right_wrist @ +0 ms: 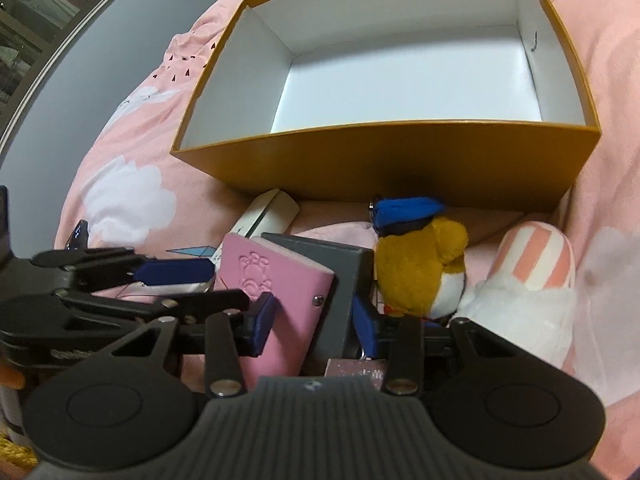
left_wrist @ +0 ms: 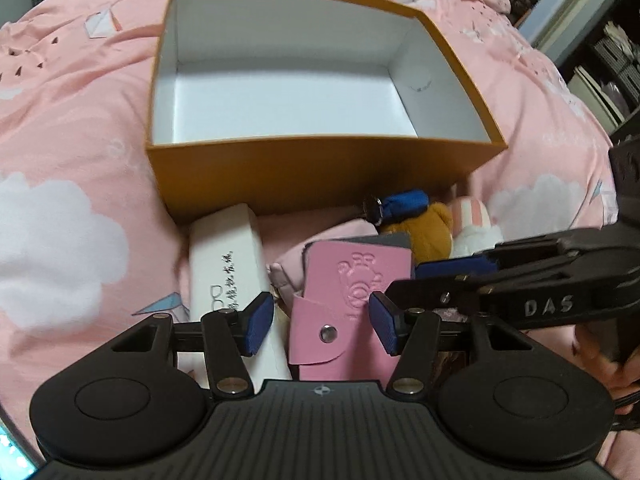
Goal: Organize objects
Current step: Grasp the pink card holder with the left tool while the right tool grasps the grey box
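A pink snap wallet (left_wrist: 344, 300) with an embossed figure lies among a pile in front of the orange box (left_wrist: 320, 176). My left gripper (left_wrist: 320, 328) is open, its blue pads on either side of the wallet with a gap on the left. My right gripper (right_wrist: 314, 328) comes in from the right and is shut on the pink wallet (right_wrist: 280, 300) and a grey piece (right_wrist: 340, 280) behind it. In the right wrist view the left gripper (right_wrist: 216, 284) reaches in at the wallet's left edge. The orange box (right_wrist: 400, 160) is white inside and holds nothing.
A long white box (left_wrist: 228, 276) printed with glasses lies left of the wallet. A brown plush bird (right_wrist: 420, 264) in a blue cap and a pink-striped white plush (right_wrist: 532, 264) sit to the right. Everything rests on a pink cloud-print bedspread (left_wrist: 60, 140).
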Demonstrator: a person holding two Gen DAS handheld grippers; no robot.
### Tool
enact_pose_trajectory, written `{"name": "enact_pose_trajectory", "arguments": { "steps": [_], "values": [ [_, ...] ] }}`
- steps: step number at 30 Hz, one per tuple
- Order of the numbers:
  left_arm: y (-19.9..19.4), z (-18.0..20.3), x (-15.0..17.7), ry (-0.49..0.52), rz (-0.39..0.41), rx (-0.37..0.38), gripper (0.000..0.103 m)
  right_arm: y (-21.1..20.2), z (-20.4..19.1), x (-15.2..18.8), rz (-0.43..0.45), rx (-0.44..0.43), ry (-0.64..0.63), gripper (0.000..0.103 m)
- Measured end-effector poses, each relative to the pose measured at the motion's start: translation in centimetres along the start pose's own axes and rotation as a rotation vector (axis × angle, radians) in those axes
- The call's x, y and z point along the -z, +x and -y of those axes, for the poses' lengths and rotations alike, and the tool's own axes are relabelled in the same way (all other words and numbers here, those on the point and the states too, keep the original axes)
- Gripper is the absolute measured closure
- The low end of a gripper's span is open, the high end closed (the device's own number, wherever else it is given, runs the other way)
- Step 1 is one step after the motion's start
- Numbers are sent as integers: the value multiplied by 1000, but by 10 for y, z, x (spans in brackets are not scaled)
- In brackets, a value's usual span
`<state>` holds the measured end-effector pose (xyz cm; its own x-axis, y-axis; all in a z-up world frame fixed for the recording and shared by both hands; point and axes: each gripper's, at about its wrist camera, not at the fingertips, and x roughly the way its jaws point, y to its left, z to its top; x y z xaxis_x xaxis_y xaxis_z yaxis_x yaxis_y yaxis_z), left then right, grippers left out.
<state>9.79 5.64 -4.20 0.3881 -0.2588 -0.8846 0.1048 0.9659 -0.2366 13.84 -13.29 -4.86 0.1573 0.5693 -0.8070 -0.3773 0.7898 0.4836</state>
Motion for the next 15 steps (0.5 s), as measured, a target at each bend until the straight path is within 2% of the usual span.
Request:
{"name": "enact_pose_trajectory", "arguments": {
  "steps": [3, 6, 8, 15],
  "values": [
    [4, 3, 2, 9, -9, 31, 35, -5, 2, 2, 7, -2, 10, 75],
    [12, 6, 4, 9, -19, 51, 29, -7, 4, 3, 18, 13, 10, 78],
    [13, 6, 5, -5, -23, 55, 28, -7, 6, 4, 19, 14, 19, 79],
    [-7, 18, 11, -5, 27, -15, 58, -9, 5, 6, 35, 44, -6, 81]
  ]
}}
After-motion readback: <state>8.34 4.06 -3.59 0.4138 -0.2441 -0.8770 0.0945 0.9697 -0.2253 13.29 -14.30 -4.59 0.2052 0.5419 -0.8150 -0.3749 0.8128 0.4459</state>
